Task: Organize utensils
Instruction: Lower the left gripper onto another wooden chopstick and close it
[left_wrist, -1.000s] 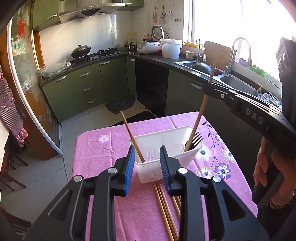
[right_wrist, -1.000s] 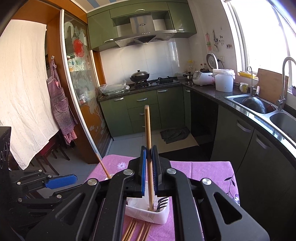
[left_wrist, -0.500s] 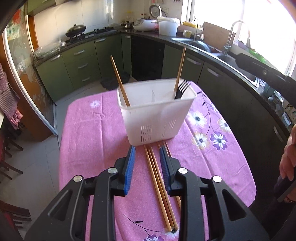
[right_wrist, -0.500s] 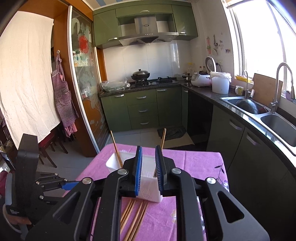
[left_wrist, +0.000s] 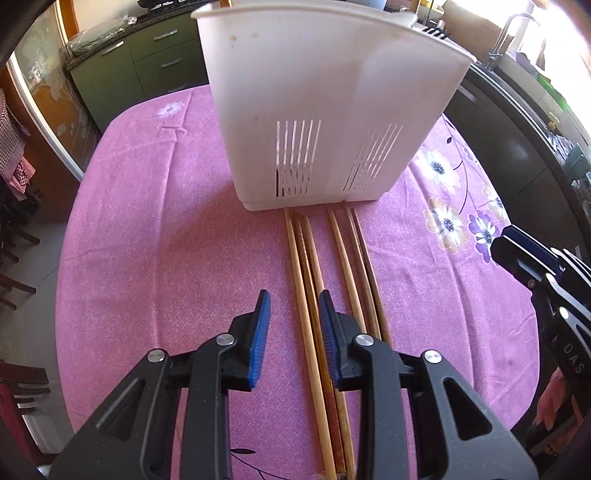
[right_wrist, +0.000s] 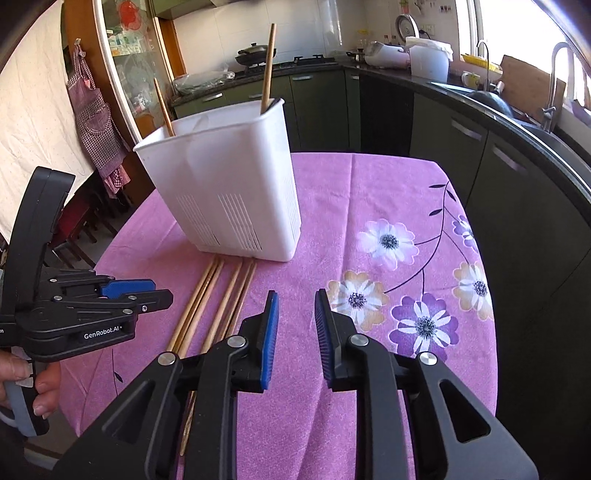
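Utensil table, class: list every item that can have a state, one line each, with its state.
White caddy: upright, two chopsticks and a fork inside.
Loose chopsticks: flat on the tablecloth, side by side.
Left gripper: open, above the chopsticks.
Right gripper: open, empty.

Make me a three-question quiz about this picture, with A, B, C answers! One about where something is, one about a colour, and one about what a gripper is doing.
1. Where do the loose chopsticks lie?
A. In the sink
B. On the cloth in front of the holder
C. On the floor

2. What colour is the holder?
A. White
B. Green
C. Black

3. What is the right gripper holding?
A. A fork
B. A chopstick
C. Nothing

Answers:
1 B: they lie flat on the pink cloth, their ends at the holder's base.
2 A: its slotted walls are white.
3 C: its blue pads stand apart with only cloth showing between them.
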